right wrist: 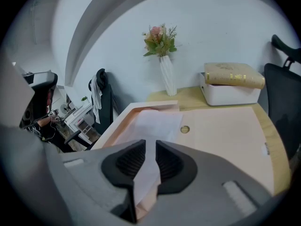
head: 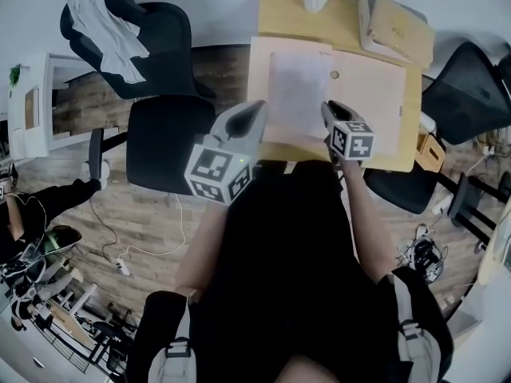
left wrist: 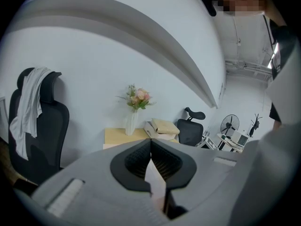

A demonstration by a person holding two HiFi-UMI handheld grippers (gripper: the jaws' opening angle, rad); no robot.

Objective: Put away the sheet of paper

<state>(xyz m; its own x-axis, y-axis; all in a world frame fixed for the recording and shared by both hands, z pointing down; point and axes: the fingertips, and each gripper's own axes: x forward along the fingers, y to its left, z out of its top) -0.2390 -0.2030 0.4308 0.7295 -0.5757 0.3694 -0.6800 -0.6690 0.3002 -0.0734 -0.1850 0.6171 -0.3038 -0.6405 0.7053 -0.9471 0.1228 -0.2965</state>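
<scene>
Sheet of paper (head: 299, 94): on open pink folder (head: 375, 94), long axis pointing away from the body.
Left gripper (left wrist: 150, 147): closed on the near left edge.
Right gripper (right wrist: 150, 147): narrowed onto the near right edge.
Bearing: straight ahead, between both grippers, equally near.

no legible text or numbers anywhere. gold marks on the tan book (right wrist: 233, 75), just right of the vase (right wrist: 168, 74) on the worktop, too blurred to read. marker cubes (head: 218, 172) show only black-and-white squares.
</scene>
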